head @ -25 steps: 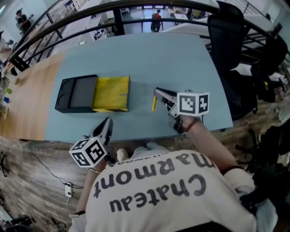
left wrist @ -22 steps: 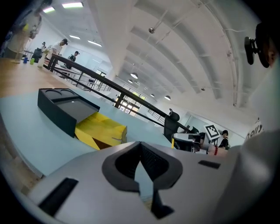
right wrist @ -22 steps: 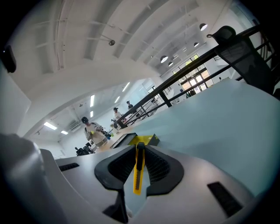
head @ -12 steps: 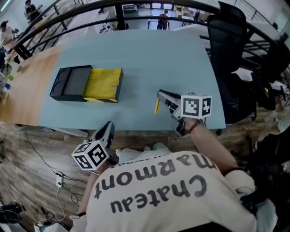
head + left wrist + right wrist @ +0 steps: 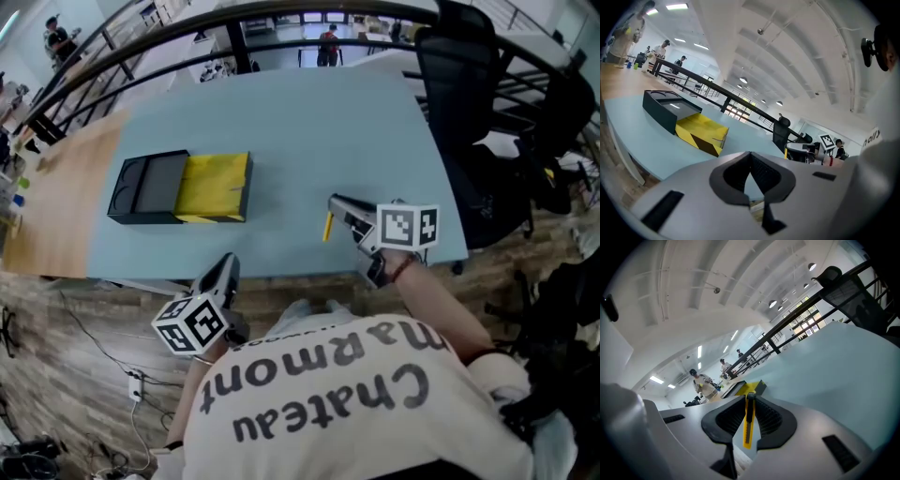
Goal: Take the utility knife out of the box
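The box lies on the left of the blue table (image 5: pixel 309 122) in the head view: a black tray (image 5: pixel 150 186) slid halfway out of a yellow sleeve (image 5: pixel 216 186). My right gripper (image 5: pixel 334 204) hovers over the table's front right part, shut on a yellow utility knife (image 5: pixel 327 226). In the right gripper view the knife (image 5: pixel 748 420) stands on edge between the pads, with the box (image 5: pixel 749 387) far ahead. My left gripper (image 5: pixel 228 265) sits at the table's front edge, well short of the box. Its fingertips (image 5: pixel 750 154) meet with nothing between them, and the sleeve (image 5: pixel 701 133) and tray (image 5: pixel 665 108) lie ahead to the left.
A black office chair (image 5: pixel 459 66) stands past the table's right edge. A dark railing (image 5: pixel 234 21) curves behind the table. A wooden tabletop (image 5: pixel 52 192) adjoins the blue one on the left. A cable and power strip (image 5: pixel 136 384) lie on the floor below.
The right gripper has drawn the knife further right, away from the box. The left gripper has pulled back toward the table's front edge. The box stays put.
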Action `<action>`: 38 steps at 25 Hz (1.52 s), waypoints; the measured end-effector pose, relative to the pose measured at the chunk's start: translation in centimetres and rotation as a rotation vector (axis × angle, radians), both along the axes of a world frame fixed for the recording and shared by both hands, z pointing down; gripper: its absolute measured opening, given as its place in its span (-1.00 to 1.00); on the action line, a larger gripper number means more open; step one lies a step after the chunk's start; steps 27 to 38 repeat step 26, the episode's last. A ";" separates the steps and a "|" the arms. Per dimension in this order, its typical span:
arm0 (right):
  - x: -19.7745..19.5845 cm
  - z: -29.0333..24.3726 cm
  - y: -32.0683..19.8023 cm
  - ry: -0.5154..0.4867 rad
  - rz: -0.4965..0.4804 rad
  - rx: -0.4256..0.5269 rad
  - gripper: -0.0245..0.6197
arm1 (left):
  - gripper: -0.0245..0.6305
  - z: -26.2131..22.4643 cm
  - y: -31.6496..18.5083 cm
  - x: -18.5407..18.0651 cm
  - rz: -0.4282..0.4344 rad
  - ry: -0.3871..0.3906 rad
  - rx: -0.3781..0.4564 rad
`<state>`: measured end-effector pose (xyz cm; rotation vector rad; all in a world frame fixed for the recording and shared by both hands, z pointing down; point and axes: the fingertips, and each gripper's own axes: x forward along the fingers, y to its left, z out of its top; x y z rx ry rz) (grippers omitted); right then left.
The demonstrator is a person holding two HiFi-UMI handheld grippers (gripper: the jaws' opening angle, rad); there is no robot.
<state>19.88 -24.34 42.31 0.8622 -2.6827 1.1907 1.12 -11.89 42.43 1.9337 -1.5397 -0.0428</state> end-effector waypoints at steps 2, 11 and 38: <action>0.1 -0.1 0.1 0.000 -0.001 0.000 -0.66 | -0.92 -0.2 -0.2 0.1 0.006 -0.005 0.000; -0.3 1.0 0.1 0.011 -0.006 -0.013 -0.66 | -0.92 0.4 0.3 -0.4 -0.002 -0.054 -0.016; 0.2 1.9 -0.4 0.019 0.021 -0.029 -0.66 | -0.92 1.0 0.7 -0.7 -0.013 -0.029 -0.024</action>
